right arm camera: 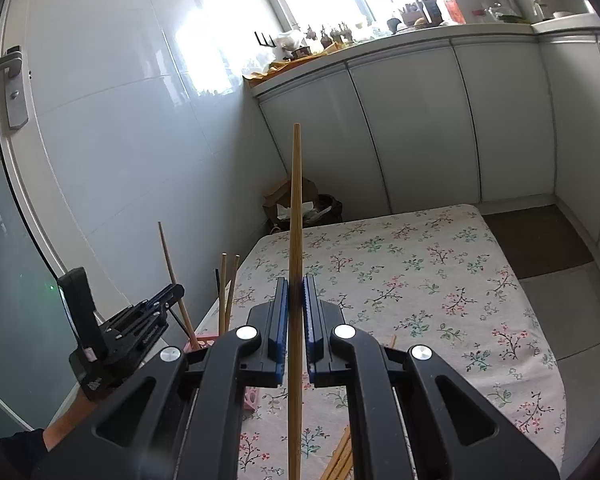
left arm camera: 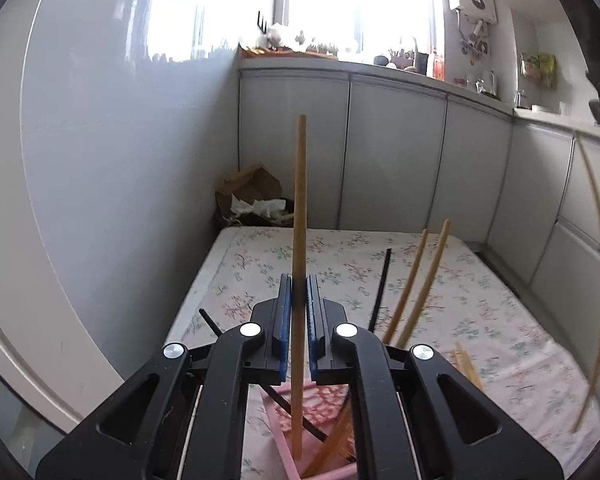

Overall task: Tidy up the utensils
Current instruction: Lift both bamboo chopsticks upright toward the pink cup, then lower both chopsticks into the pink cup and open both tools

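My left gripper (left arm camera: 299, 280) is shut on an upright wooden chopstick (left arm camera: 300, 200) whose lower end reaches down into a pink holder (left arm camera: 320, 398). Two more wooden chopsticks (left arm camera: 420, 280) and a black one (left arm camera: 382, 288) stand leaning in that holder. My right gripper (right arm camera: 296, 280) is shut on another upright wooden chopstick (right arm camera: 296, 200) over the floral-cloth table (right arm camera: 420, 280). In the right wrist view the left gripper (right arm camera: 168, 296) shows at the left above the pink holder (right arm camera: 204, 344). Loose wooden chopsticks (right arm camera: 340, 456) lie on the cloth.
A cardboard box (left arm camera: 248, 192) with rubbish sits on the floor beyond the table's far edge. White cabinets (right arm camera: 420, 120) run along the back and right. A tiled wall and a door with a metal handle (right arm camera: 16, 88) close off the left side.
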Motion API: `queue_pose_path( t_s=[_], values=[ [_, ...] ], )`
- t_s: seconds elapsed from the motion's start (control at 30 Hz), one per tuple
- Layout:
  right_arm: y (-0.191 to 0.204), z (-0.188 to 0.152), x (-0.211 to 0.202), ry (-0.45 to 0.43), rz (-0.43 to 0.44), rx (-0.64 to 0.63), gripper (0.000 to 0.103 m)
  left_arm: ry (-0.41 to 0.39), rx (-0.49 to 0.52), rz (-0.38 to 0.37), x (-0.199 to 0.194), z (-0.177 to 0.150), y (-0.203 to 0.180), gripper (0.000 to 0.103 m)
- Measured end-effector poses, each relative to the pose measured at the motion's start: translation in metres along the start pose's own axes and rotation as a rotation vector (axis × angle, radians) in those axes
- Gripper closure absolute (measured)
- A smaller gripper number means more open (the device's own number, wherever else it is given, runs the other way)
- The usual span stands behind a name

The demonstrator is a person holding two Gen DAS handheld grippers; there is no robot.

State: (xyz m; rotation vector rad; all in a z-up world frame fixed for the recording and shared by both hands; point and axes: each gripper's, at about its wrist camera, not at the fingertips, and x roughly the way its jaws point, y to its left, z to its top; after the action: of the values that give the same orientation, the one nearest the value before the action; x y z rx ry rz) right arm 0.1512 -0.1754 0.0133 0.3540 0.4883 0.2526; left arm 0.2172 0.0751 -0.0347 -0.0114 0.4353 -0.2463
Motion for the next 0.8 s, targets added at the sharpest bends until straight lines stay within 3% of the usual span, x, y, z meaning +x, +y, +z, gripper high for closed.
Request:
queue_pose_path(
  t_s=[0.27,0.4,0.43,0.53,0.67,0.8],
  values=[
    [0.011,-0.009,0.009,0.02,-0.001,-0.025,0.096,0.022,-0.144,-0.086,-0.032,0.025,0.008,0.079],
    [0.015,-0.013,0.016,0.031,0.016,0.003,0.096,0.034,-0.219,-0.086,-0.045,0.035,0.018,0.078],
    [0.016,-0.014,0.018,0.029,0.024,0.015,0.096,0.048,-0.249,-0.076,-0.048,0.038,0.022,0.072],
    [0.022,-0.014,0.025,0.007,0.045,0.051,0.096,0.132,-0.29,-0.009,-0.05,0.043,0.023,0.037],
    [0.039,-0.014,0.039,-0.058,0.062,0.069,0.096,0.246,-0.232,0.014,-0.042,0.039,0.013,0.037],
    [0.056,-0.01,0.052,-0.129,0.09,0.087,0.096,0.264,-0.223,0.026,-0.044,0.04,0.015,0.035]
  ],
)
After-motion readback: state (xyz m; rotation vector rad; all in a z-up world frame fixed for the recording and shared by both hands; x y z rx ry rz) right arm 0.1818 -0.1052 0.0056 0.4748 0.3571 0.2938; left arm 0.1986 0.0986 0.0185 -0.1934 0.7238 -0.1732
